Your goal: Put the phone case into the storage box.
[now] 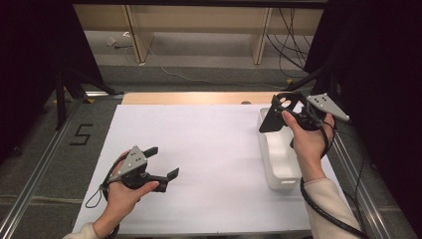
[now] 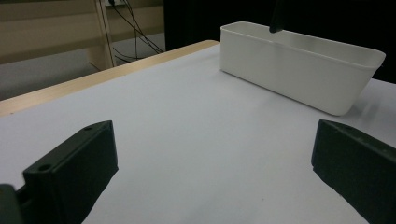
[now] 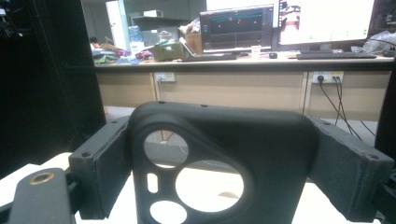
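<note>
A black phone case (image 1: 273,119) with round camera cut-outs is held upright over the far end of a white bin (image 1: 284,180). My right gripper (image 1: 288,110) is shut on it, and in the right gripper view the case (image 3: 219,135) sits squeezed between both jaws of that gripper (image 3: 224,170). My left gripper (image 1: 163,162) rests low over the white table sheet (image 1: 209,144) at the front left, open with nothing in it. In the left gripper view its jaws (image 2: 215,172) stand wide apart, facing the bin (image 2: 299,70), with the case's lower corner (image 2: 277,18) above the rim.
The bin stands along the sheet's right edge and looks empty. Metal rails run along both table sides, and a wooden strip (image 1: 194,97) borders the far edge. Beyond are cables on the floor and desks with monitors (image 3: 289,21).
</note>
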Motion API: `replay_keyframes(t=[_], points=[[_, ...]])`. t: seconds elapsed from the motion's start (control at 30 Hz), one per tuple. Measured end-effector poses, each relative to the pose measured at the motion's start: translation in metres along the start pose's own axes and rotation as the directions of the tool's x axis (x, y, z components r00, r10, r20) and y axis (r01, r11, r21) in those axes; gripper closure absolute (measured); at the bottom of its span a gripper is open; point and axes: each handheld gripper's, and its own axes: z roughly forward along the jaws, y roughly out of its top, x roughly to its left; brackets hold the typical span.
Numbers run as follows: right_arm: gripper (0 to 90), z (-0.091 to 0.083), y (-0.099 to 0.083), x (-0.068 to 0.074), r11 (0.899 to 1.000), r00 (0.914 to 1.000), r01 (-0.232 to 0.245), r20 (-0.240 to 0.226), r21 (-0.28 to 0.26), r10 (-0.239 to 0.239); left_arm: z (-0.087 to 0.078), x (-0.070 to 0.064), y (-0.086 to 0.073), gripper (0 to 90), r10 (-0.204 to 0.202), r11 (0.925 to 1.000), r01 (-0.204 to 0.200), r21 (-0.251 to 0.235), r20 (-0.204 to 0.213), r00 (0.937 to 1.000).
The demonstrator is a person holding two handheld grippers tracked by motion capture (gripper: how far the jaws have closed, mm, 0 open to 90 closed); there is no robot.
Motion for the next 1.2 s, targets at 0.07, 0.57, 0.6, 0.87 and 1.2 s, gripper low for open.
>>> replay_keyframes(t=[0.07,0.57,0.6,0.87,1.2], points=[[14.6,0.0,0.0,-0.001,1.0,1.0,0.003,0.001,0.001,-0.003,0.0,0.0,0.0,0.0,0.0,1.0,0.0,-0.001,0.001,1.0],[14.6,0.0,-0.002,-0.008,1.0,0.9995,0.013,0.028,0.007,-0.013,0.0,0.0,0.0,0.0,-0.005,1.0,0.005,-0.003,0.003,1.0],[14.6,0.0,-0.002,-0.008,1.0,0.9994,0.014,0.03,0.009,-0.014,0.0,0.0,0.0,0.0,-0.004,1.0,0.004,-0.003,0.003,1.0],[14.6,0.001,-0.004,-0.011,1.0,0.9991,0.015,0.039,0.015,-0.015,0.0,0.0,0.0,0.0,-0.002,1.0,0.002,-0.002,0.002,1.0],[14.6,0.002,-0.006,-0.013,1.0,0.9986,0.018,0.049,0.019,-0.019,0.0,0.0,0.0,0.0,-0.006,1.0,0.006,-0.002,0.002,1.0]])
